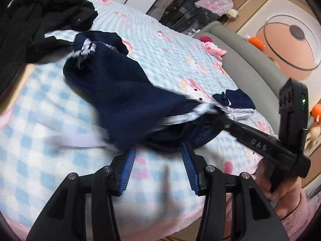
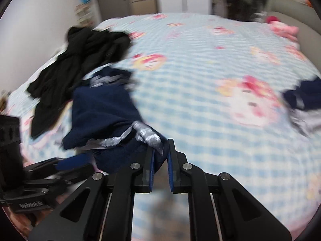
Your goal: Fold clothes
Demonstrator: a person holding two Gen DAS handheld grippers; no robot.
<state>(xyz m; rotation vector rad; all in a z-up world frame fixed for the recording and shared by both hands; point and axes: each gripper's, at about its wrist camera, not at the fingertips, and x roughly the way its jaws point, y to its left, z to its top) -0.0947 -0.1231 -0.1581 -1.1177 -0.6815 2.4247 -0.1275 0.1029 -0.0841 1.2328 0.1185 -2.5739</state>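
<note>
We find a navy garment with silver-white ribbon trim (image 1: 120, 92) lying crumpled across the middle of a bed covered by a blue-and-white checked blanket with pink cartoon prints (image 1: 50, 104). In the left wrist view our left gripper (image 1: 158, 150) stands with its blue-padded fingers (image 1: 128, 172) spread wide, the tips at the near edge of the navy cloth with nothing held between them. Our right gripper (image 2: 161, 152) has its fingers nearly together, pinching a fold of the same garment at the trimmed hem (image 2: 148, 136); in the left view its black body (image 1: 260, 140) reaches in from the right and meets the cloth at the white band. The frames are motion-blurred.

Other items on the bed:
- A heap of black clothing (image 1: 40, 20) at the far left, touching the far end of the navy garment.
- A smaller navy-and-white piece (image 1: 234, 102) on the right, beyond the right gripper's tip.
- A pink plush toy (image 1: 214, 50) at the far edge, against the grey padded bed frame (image 1: 250, 68).
</note>
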